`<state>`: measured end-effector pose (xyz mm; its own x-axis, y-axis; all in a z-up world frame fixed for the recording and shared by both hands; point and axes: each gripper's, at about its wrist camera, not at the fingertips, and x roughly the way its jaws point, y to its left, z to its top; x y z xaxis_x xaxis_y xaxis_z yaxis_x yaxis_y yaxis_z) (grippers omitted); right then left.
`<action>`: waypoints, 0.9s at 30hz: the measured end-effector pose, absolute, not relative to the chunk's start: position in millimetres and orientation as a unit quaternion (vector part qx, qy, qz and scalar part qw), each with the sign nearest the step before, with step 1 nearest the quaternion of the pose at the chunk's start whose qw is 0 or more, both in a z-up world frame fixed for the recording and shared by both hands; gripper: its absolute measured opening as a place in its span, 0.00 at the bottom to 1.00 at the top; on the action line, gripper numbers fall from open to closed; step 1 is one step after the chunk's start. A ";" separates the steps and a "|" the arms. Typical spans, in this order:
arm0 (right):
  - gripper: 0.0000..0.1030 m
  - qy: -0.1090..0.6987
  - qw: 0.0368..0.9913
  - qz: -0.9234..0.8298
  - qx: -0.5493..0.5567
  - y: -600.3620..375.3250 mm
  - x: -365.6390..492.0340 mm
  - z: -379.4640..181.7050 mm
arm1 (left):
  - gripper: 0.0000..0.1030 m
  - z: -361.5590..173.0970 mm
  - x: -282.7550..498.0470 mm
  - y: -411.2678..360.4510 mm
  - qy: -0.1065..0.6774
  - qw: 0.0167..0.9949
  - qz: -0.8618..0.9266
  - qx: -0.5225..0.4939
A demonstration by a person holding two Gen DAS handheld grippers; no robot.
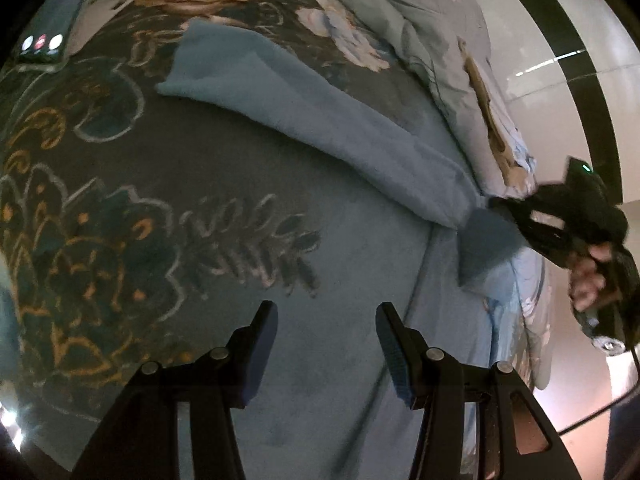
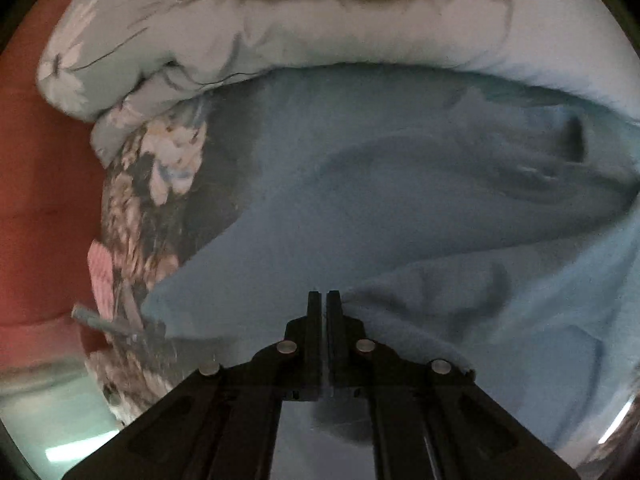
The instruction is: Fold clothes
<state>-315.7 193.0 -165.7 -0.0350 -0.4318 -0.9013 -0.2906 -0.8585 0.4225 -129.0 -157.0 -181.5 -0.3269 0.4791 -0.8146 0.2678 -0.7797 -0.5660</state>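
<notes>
A light blue fleece garment (image 1: 320, 120) lies as a long folded band across a dark floral bedspread (image 1: 120, 200). My left gripper (image 1: 326, 312) is open and empty, hovering above the bedspread in front of the band. In the left wrist view my right gripper (image 1: 500, 204) pinches the band's right end at the bed's edge. In the right wrist view the right gripper (image 2: 324, 298) is shut on the edge of the blue garment (image 2: 360, 180), which fills the middle of that view.
A pale floral quilt (image 1: 420, 28) is bunched along the far side of the bed, also seen in the right wrist view (image 2: 240, 40). A phone (image 1: 42, 44) lies at the far left. A light sheet (image 1: 460, 340) shows at the right. Beyond the bed is a white wall (image 1: 552, 92).
</notes>
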 end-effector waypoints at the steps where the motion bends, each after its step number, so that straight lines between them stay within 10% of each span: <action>1: 0.02 -0.274 0.055 -0.665 0.693 190.1 -319.5 -171.7 | 0.54 -180.7 -132.7 -153.0 -0.321 0.075 0.748 -0.576; 3: 0.06 -0.293 0.079 -0.657 0.690 185.8 -322.4 -175.0 | 0.54 -179.0 -140.7 -143.0 -0.315 0.088 0.749 -0.576; 6: 0.44 -0.288 0.115 -0.672 0.673 188.1 -320.1 -161.2 | 0.55 -176.6 -154.7 -124.5 -0.308 0.110 0.748 -0.577; 27: 0.44 -0.442 -0.003 -0.693 0.570 446.2 -149.8 -178.1 | 0.58 -190.5 -241.7 10.1 -0.271 0.163 0.743 -0.590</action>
<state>-149.8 446.2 -178.1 -0.3510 -0.4990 -0.7923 -0.5075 -0.6097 0.6089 -241.7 10.1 -190.5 -0.2506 0.5617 -0.7885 0.0785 -0.8000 -0.5948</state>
